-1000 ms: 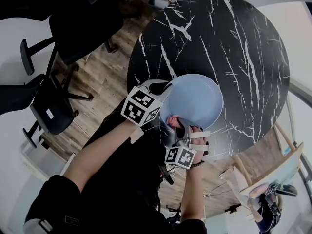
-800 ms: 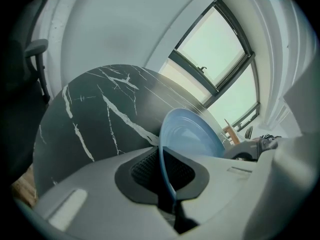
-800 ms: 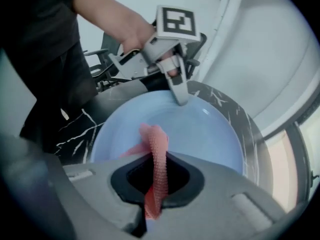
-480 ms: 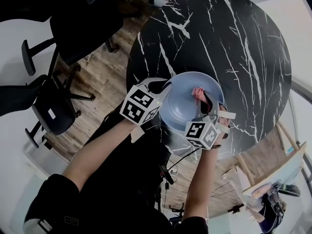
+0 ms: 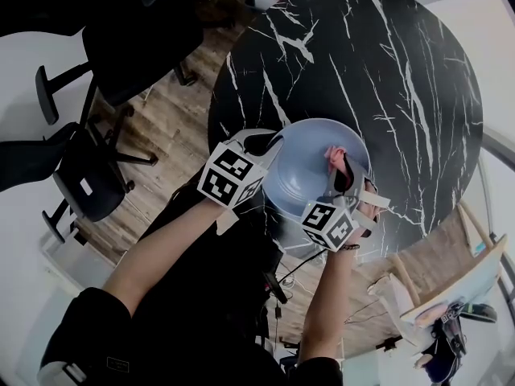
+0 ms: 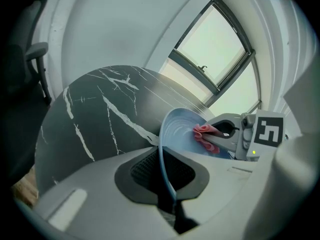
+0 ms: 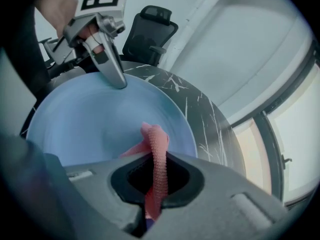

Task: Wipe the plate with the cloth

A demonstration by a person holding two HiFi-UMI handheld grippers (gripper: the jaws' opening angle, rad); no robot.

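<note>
The pale blue plate [image 5: 302, 175] is over the black marble-patterned tabletop [image 5: 394, 79], near its 7 o'clock edge in the head view. The left tongs [image 5: 269, 153] have it by the rim at about the plate's 9 o'clock. In the left gripper view the jaws of the left tongs [image 6: 165, 176] are nearly together, clamped on the thin rim. The plate [image 6: 176, 131] stands on edge between them, tilted, with its hollow face turned toward 3 o'clock.

The right tongs [image 5: 342, 167] reach in from the plate's 5 o'clock. Their jaws are closed on a pink cloth [image 5: 331, 156]. In the right gripper view the ribbed cloth [image 7: 156, 156] runs up out of the right tongs [image 7: 154, 181] as a narrow folded strip. Its free end lies against the plate [image 7: 85, 124] just inside the rim, at about 2 o'clock of the plate's centre as the head view shows it. From the left gripper view the cloth [image 6: 202, 132] is bunched at the tip of the right tongs [image 6: 220, 140] and touches the plate's inner face.

A black office chair [image 7: 150, 26] stands beyond the tabletop at 12 o'clock in the right gripper view. Wooden floor [image 5: 161, 127] shows at 9 o'clock of the tabletop in the head view.
</note>
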